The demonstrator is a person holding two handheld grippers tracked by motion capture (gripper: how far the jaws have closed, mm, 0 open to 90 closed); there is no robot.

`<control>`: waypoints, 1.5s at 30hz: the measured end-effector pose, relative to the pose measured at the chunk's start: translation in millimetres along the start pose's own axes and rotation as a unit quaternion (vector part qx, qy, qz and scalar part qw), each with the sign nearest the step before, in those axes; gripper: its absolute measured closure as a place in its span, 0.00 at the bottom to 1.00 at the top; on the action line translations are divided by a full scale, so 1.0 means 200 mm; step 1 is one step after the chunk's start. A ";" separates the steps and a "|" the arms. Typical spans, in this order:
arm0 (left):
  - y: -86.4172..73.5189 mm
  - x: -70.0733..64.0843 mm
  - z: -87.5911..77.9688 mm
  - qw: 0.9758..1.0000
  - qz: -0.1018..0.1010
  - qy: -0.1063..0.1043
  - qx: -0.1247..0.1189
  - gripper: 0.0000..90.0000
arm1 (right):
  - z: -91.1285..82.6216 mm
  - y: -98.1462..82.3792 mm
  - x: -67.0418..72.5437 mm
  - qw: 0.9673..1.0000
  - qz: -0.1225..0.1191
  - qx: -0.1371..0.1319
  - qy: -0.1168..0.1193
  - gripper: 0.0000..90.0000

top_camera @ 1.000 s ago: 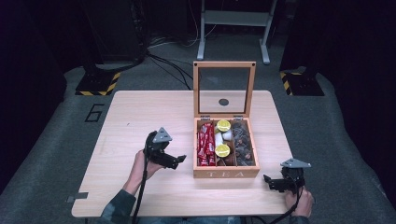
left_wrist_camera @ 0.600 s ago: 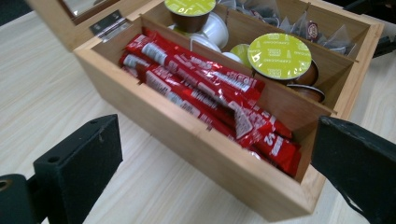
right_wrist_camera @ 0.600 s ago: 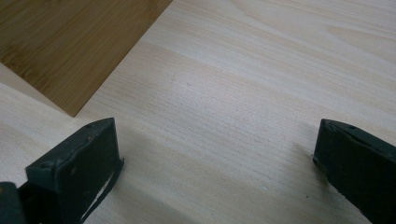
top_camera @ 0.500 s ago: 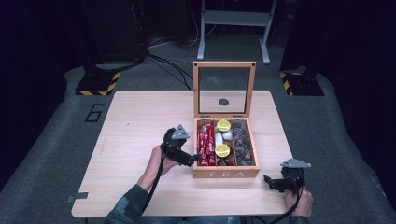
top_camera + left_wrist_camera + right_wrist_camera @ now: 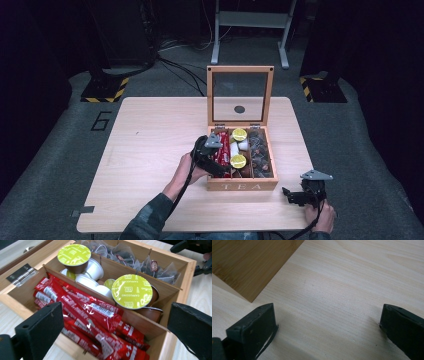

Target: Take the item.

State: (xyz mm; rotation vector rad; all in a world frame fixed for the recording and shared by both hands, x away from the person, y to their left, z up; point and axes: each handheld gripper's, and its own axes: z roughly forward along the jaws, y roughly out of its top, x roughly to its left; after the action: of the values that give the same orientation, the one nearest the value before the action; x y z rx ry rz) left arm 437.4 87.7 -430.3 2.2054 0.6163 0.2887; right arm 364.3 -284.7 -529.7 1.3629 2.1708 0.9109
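1. Red sachets (image 5: pixel 222 151) lie in the left compartment of the wooden tea box (image 5: pixel 242 185) on the table (image 5: pixel 150 130), seen from the high view. The left gripper (image 5: pixel 216 167) hangs at the box's left edge over them; the right gripper (image 5: pixel 295 196) rests near the table's front right corner, well apart.

2. Left gripper view: jaws spread wide, holding nothing, above the red sachets (image 5: pixel 92 322). Green-lidded capsules (image 5: pixel 132 291) sit just beside, behind a thin divider (image 5: pixel 82 288). Risk: a jaw could catch the divider or pinch several slippery sachets at once.

3. Right gripper view: jaws spread over bare table (image 5: pixel 342 290), empty, beside the box's corner (image 5: pixel 249 262).
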 end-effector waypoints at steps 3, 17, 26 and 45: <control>0.02 -0.01 0.03 1.000 0.004 -0.010 0.001 0.04 | 0.00 0.00 0.00 1.000 0.000 0.000 0.000 0.00; 0.10 -0.08 0.20 0.999 0.026 -0.028 0.022 0.14 | 0.00 0.00 0.00 1.000 0.000 0.000 0.000 0.00; 0.12 -0.10 0.27 0.998 0.035 -0.025 0.039 0.22 | 0.00 0.00 0.00 1.000 0.001 0.000 0.000 0.00; 0.11 -0.11 0.30 0.998 0.032 -0.014 0.056 0.41 | 0.00 0.00 0.00 1.000 -0.001 -0.002 -0.003 0.00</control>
State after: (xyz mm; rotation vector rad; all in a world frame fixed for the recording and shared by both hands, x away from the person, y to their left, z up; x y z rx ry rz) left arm 450.3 24.9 -452.5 2.3358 0.5599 0.2614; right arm 363.9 -284.1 -529.9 1.3589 2.1638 0.9087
